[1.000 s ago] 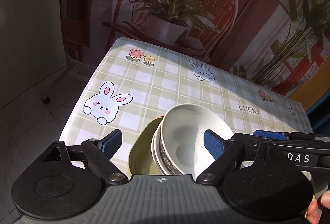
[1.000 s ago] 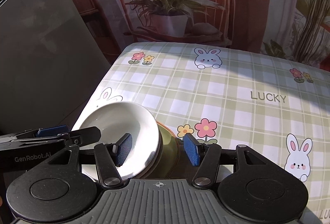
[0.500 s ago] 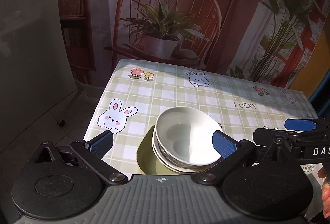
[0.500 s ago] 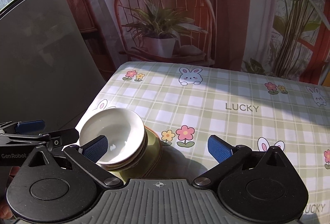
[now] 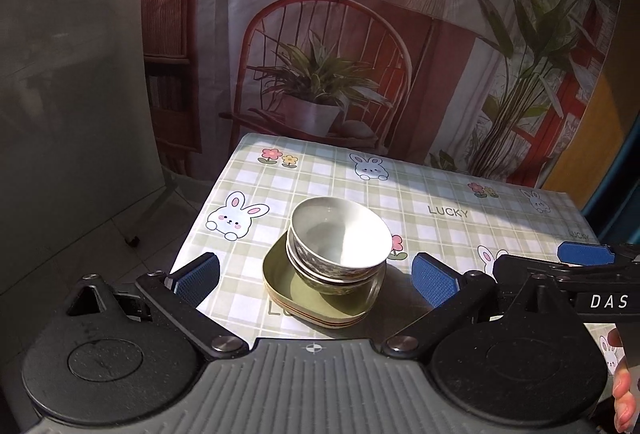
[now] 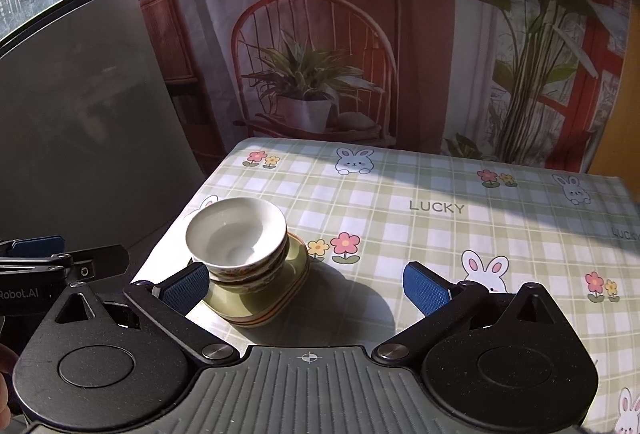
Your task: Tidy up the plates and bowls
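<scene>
Presently observing a stack of white ceramic bowls with patterned outer walls [image 5: 340, 246] [image 6: 238, 238], nested one inside another and sitting upright in a shallow olive-green plate with rounded corners and striped rim [image 5: 316, 298] [image 6: 260, 302]. Noting more than one plate edge beneath; exact count not determinable. Finding the plate resting near the left front edge of a table covered by a green-and-white checked cloth printed with rabbits, flowers and the word LUCKY [image 5: 440, 194] [image 6: 400, 194].

Recording the left gripper [image 5: 316, 276] with blue-padded fingers spread wide, holding nothing, hovering clear of the stack, the bowls and plate showing between the pads. Recording the right gripper [image 6: 306, 288] likewise spread wide and holding nothing, its left pad [image 6: 186, 288] appearing just before the plate's near edge; contact not determinable. Seeing each tool at the margin of the other's view.

Noting strong sunlight falling across the cloth and casting the stack's shadow rightward. Observing, behind the table, a printed backdrop showing a red chair, potted plant and floor lamp [image 5: 328, 74] [image 6: 312, 66], and a grey panel [image 5: 72, 94] [image 6: 88, 114] standing at left.
</scene>
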{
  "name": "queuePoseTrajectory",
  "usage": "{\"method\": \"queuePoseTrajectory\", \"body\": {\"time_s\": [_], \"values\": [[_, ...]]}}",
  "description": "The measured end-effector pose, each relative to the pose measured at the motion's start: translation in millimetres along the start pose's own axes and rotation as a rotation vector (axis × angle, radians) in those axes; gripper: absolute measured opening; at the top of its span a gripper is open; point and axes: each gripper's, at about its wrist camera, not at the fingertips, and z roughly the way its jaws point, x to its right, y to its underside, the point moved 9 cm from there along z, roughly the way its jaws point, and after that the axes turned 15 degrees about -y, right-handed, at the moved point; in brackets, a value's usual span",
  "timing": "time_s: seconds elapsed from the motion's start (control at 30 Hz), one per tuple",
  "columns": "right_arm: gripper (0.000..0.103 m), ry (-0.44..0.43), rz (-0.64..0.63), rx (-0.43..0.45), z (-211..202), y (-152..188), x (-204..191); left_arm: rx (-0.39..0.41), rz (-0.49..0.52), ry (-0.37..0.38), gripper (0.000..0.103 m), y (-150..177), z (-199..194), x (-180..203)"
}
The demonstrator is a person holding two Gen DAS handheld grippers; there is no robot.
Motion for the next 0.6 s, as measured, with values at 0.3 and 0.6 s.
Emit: {"method": "queuePoseTrajectory", "body": {"time_s": [0.3, 0.6], "values": [[0.103, 0.068, -0.050, 0.131, -79.8, 14.1, -24.1, 0.108, 0.003, -0.013, 0.103, 2.8, -73.9, -2.5], [0.103, 0.104, -0.085, 0.281, -175.7, 29.9, -51.6, 0.239, -0.013, 0.022, 0.103, 1.9, -157.2, -6.5]]}}
